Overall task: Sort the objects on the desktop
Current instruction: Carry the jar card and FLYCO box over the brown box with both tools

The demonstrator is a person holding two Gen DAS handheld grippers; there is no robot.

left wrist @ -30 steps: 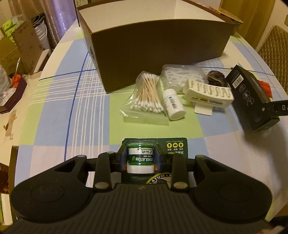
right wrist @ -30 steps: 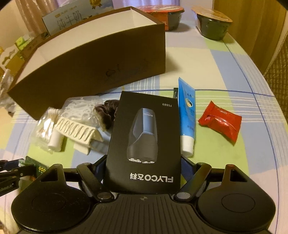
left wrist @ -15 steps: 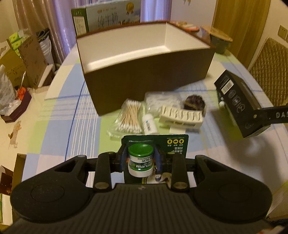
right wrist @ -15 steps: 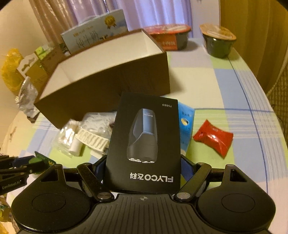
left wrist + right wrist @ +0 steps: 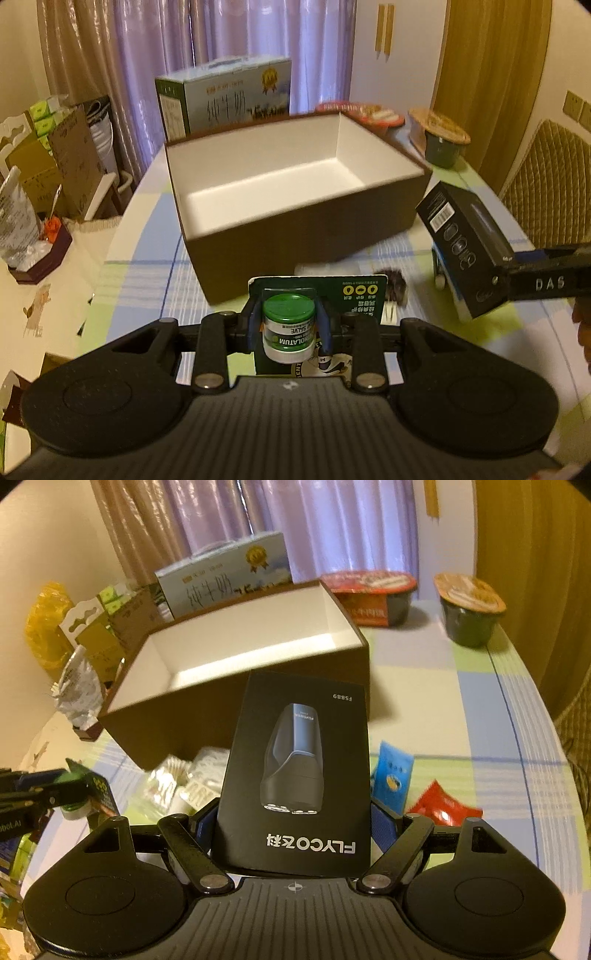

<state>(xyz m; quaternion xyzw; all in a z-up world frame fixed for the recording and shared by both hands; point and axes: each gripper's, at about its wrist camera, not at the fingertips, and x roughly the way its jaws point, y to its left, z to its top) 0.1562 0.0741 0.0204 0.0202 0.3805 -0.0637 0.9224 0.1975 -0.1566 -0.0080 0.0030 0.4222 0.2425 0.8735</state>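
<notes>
Two packages are hanging in front of the brown open-topped cardboard box (image 5: 295,206), neither dropped in yet.

The left gripper (image 5: 288,328) is pinching nearly closed on the green-capped salve jar on its green card (image 5: 289,325); the right gripper (image 5: 295,823) is clamping wide on the black shaver carton (image 5: 299,775). The box is showing white and empty, with a cotton-swab bag (image 5: 166,775) lying before it. Only the right view is showing the blue tube (image 5: 391,779) and red packet (image 5: 443,805).

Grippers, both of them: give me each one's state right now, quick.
Left gripper: closed on the green-capped salve jar in its card pack.
Right gripper: closed on the black shaver box.
</notes>
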